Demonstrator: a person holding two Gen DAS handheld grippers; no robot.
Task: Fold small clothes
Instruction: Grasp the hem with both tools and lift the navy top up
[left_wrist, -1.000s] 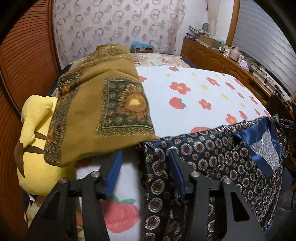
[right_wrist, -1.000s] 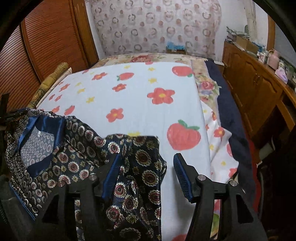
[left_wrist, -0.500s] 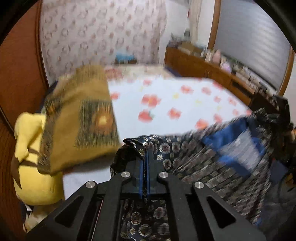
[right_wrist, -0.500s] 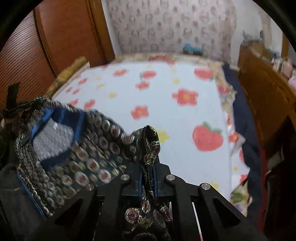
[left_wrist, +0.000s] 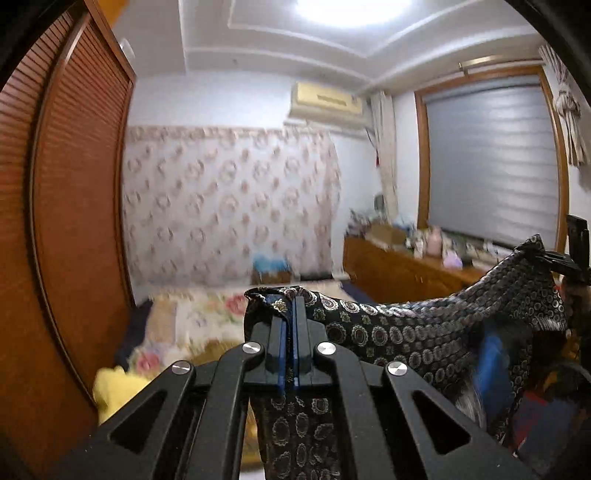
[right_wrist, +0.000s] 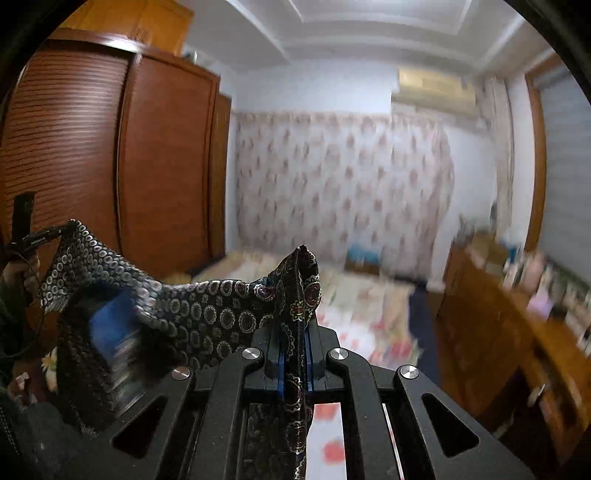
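Observation:
A dark navy garment with a circle-medallion print and a blue lining (left_wrist: 424, 332) hangs in the air, stretched between both grippers. My left gripper (left_wrist: 289, 306) is shut on one corner of it; cloth bunches over the fingertips and trails down beneath. In the right wrist view, my right gripper (right_wrist: 295, 332) is shut on another corner of the garment (right_wrist: 207, 314), which sticks up above the pads. Each view shows the other gripper at the far end of the cloth: the right gripper (left_wrist: 565, 258) and the left gripper (right_wrist: 37, 240). The garment sags between them.
Below lies the bed with a floral sheet (left_wrist: 207, 317) and a strawberry print sheet (right_wrist: 332, 450). A yellow plush toy (left_wrist: 110, 384) sits at the bed's left. Wooden wardrobe doors (right_wrist: 110, 166) stand on the left, a cluttered wooden dresser (right_wrist: 517, 325) on the right.
Both grippers went from open around the garment's edge on the bed to shut on its corners, then rose and tilted up to level, lifting the garment off the bed.

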